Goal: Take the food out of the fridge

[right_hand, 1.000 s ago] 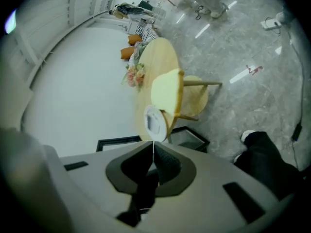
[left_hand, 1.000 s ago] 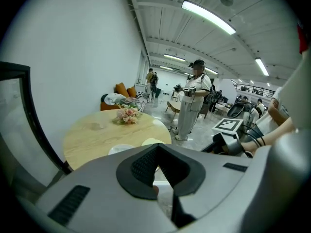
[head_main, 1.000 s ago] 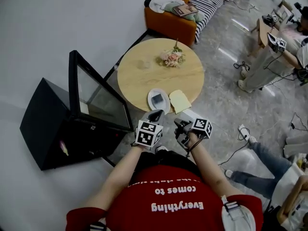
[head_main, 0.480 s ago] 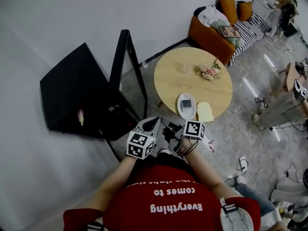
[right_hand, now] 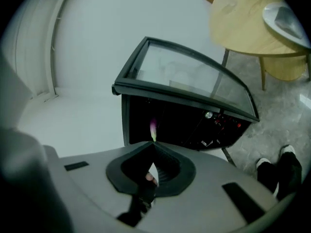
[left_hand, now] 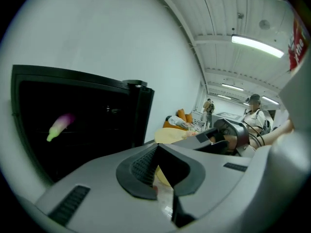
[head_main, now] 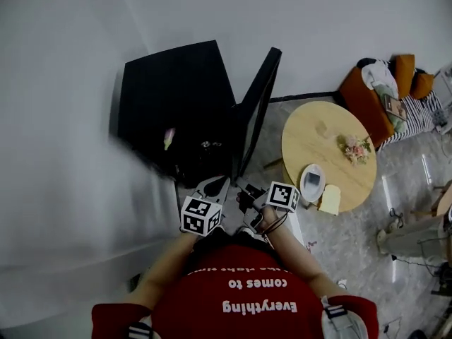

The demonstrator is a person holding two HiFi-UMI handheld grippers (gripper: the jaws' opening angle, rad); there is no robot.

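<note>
The food (head_main: 169, 138) is seen inside the open fridge (head_main: 176, 76), towards the fridge's left wall. The left gripper (head_main: 214, 187) and right gripper (head_main: 248, 195) are held in front of the fridge, jaws clenched on nothing. One pair should be opened before the fridge is entered, and the door (head_main: 256, 111) avoided.

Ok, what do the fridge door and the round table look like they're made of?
Fridge door: a clear glass pane, since the wall shows through it, set in a black matte frame that could be plastic or painted metal. Round table: a pale tan top with little shine, which looks like wood. Whether it is solid wood or a laminate can't be told from here.
</note>
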